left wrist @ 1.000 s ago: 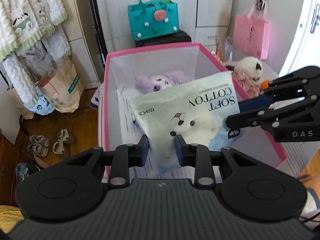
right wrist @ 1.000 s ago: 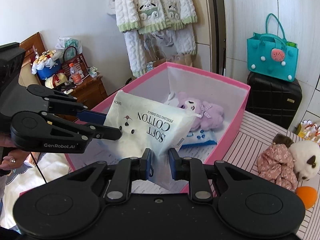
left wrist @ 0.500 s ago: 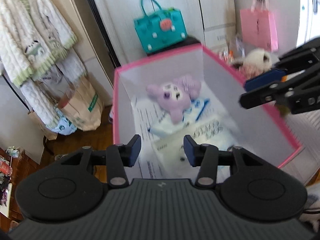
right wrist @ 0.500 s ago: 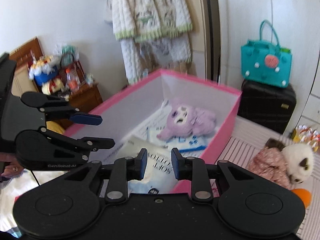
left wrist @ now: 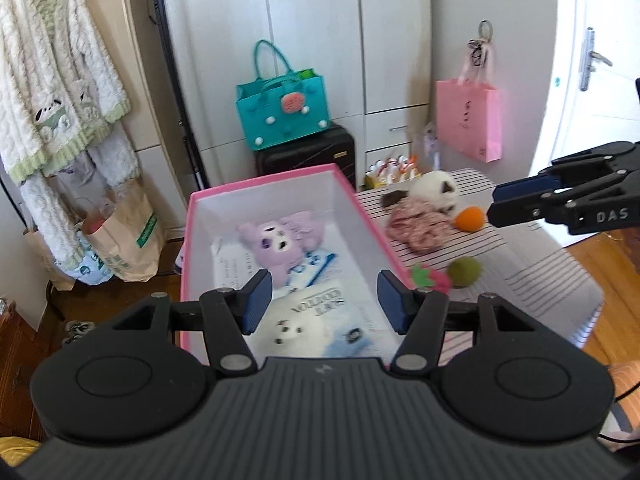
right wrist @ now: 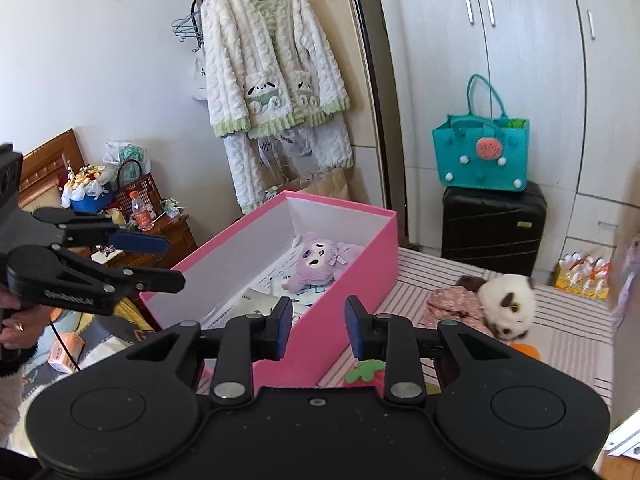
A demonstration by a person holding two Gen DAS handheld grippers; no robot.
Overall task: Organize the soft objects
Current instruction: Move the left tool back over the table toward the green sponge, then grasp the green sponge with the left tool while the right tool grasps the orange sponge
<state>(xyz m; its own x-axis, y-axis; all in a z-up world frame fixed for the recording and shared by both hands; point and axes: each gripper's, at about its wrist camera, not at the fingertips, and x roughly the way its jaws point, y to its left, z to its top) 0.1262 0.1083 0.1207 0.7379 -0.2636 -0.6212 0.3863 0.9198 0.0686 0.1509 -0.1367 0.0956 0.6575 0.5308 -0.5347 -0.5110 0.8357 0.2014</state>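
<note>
A pink storage box [left wrist: 276, 178] [right wrist: 332, 320] stands on a striped surface. Inside lie a purple plush [left wrist: 276, 240] [right wrist: 320, 260] and a white "Soft Cotton" pack [left wrist: 312, 328] [right wrist: 260, 302]. My left gripper [left wrist: 326, 300] is open and empty above the box's near end. My right gripper [right wrist: 318, 328] is open and empty beside the box. On the striped surface lie a white plush cat [left wrist: 436, 190] [right wrist: 506, 304], a pink floral cloth [left wrist: 416, 224] [right wrist: 452, 300], an orange ball [left wrist: 470, 218], a green ball [left wrist: 464, 270] and a strawberry toy [left wrist: 428, 278] [right wrist: 366, 372].
A teal bag [left wrist: 280, 112] [right wrist: 480, 156] sits on a black suitcase [right wrist: 494, 232] by the wardrobe. A pink paper bag [left wrist: 468, 120] hangs at the right. A fluffy robe [right wrist: 272, 76] hangs left. Paper bags [left wrist: 120, 240] stand on the floor.
Both grippers have let go of the cotton pack, opened wide and drawn up and back. The pack now lies in the box.
</note>
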